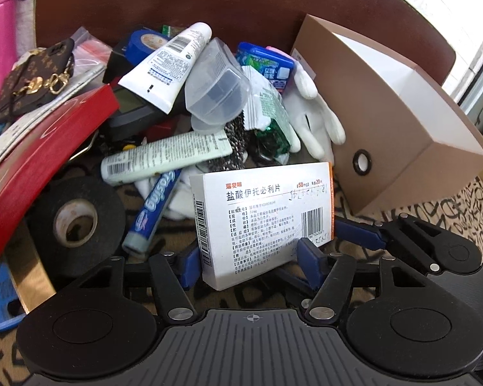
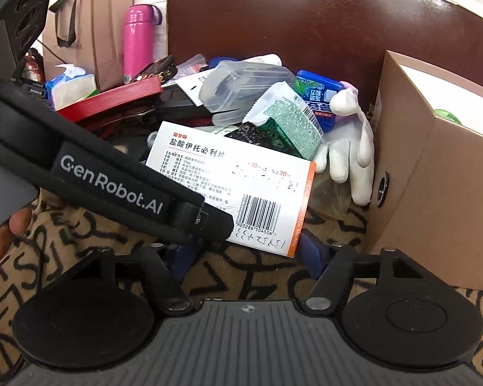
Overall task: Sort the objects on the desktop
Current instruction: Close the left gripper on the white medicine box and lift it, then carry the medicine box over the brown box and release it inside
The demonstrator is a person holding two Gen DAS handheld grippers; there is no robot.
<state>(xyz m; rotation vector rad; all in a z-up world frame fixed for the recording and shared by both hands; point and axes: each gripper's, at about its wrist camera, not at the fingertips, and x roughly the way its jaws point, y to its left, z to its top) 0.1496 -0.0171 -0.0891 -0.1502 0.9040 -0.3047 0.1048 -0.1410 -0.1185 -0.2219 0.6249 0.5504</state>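
A white medicine box (image 1: 257, 212) with black print and an orange end stands tilted at the front of a pile of desk clutter. My left gripper (image 1: 249, 251) is shut on its lower end, a blue pad against each side. In the right wrist view the same medicine box (image 2: 235, 177) has its near corner between the spread fingers of my right gripper (image 2: 244, 247). That gripper's right finger (image 2: 312, 251) lies beside the orange end. Its left finger is partly hidden under the left gripper's black body (image 2: 112, 177) and stands clear of the box.
An open brown cardboard box (image 1: 386, 148) stands at the right, with a white glove (image 1: 309, 112) beside it. The pile holds a black tape roll (image 1: 77, 222), a red book (image 1: 48, 148), tubes and a clear case (image 1: 215, 87). A pink flask (image 2: 138, 41) stands behind.
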